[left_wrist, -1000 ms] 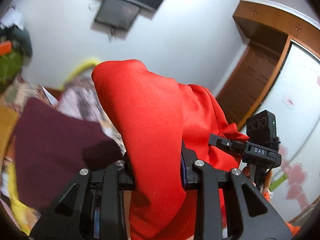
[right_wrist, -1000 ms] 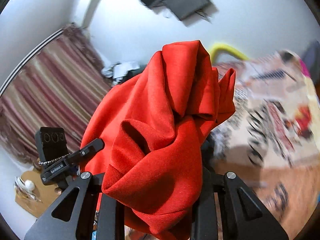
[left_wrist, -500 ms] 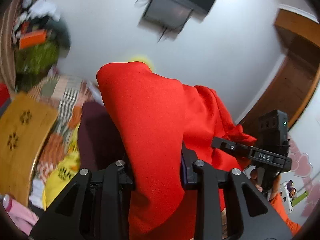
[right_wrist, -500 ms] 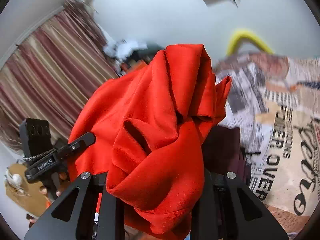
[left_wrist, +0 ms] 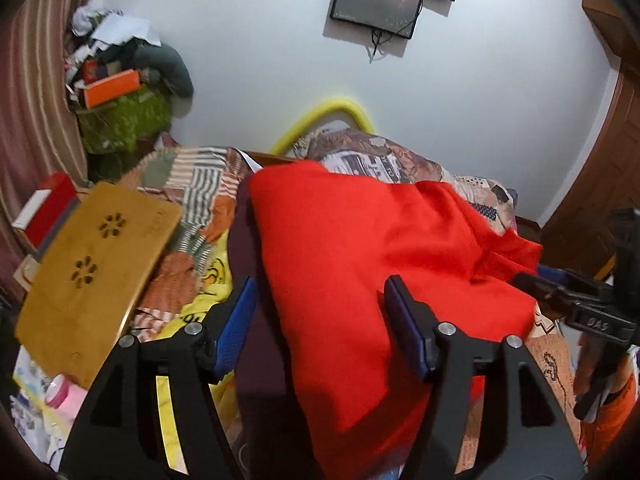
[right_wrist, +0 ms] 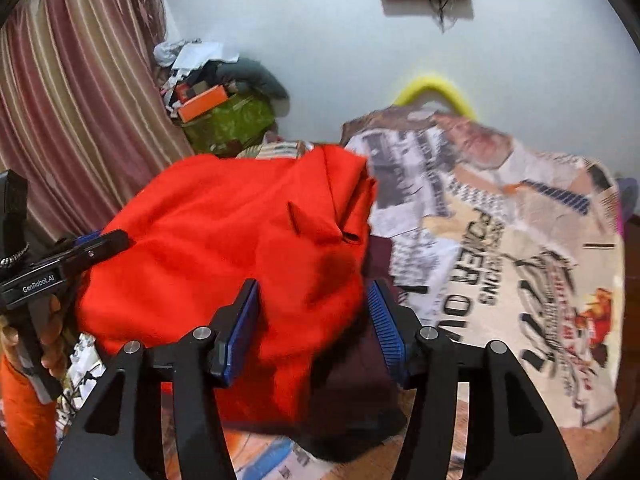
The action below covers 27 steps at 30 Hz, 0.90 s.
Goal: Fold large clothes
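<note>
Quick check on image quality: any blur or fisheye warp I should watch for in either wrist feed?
Left wrist view: red garment and wooden lap desk slightly motion-smeared; walls bow at the edges, corners vignetted black. Right wrist view: printed bedsheet lettering streaked by blur; curtain curves with the lens; garment casts a shadow between the fingers.

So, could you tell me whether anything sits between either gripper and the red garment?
Nothing visible does. The red garment lies directly between the fingers of the left gripper and right gripper, whose jaws are opening. It rests on a maroon cloth on the bed.
</note>
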Each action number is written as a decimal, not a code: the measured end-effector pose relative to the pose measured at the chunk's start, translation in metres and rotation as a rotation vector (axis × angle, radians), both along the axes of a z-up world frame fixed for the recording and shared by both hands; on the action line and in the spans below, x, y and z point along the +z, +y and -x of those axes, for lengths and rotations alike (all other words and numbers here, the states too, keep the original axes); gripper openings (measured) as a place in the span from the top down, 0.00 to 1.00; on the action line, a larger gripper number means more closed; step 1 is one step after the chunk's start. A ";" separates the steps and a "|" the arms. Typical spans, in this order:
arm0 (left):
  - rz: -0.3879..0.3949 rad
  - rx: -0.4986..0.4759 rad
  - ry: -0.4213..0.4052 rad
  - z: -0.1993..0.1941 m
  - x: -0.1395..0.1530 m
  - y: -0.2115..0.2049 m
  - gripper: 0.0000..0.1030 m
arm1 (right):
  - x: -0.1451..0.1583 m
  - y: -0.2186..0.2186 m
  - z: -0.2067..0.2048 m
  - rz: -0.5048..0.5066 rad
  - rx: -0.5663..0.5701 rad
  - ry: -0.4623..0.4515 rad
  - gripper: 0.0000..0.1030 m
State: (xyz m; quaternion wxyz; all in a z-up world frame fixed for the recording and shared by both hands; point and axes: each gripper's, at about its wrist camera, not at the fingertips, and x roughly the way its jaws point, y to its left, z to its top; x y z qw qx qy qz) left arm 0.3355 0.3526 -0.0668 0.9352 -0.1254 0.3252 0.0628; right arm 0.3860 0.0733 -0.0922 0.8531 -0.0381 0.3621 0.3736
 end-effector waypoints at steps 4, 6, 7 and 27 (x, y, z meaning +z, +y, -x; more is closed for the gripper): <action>-0.065 0.022 -0.058 0.037 0.029 -0.016 0.37 | 0.021 -0.022 0.020 -0.057 -0.002 -0.052 0.50; -0.104 0.025 -0.110 0.064 0.048 -0.030 0.37 | 0.043 -0.040 0.045 -0.103 0.001 -0.103 0.50; -0.116 0.023 -0.134 0.077 0.057 -0.037 0.37 | 0.047 -0.042 0.051 -0.119 0.003 -0.120 0.50; -0.310 0.085 -0.618 0.311 0.113 -0.183 0.03 | 0.098 -0.110 0.255 -0.314 -0.072 -0.536 0.25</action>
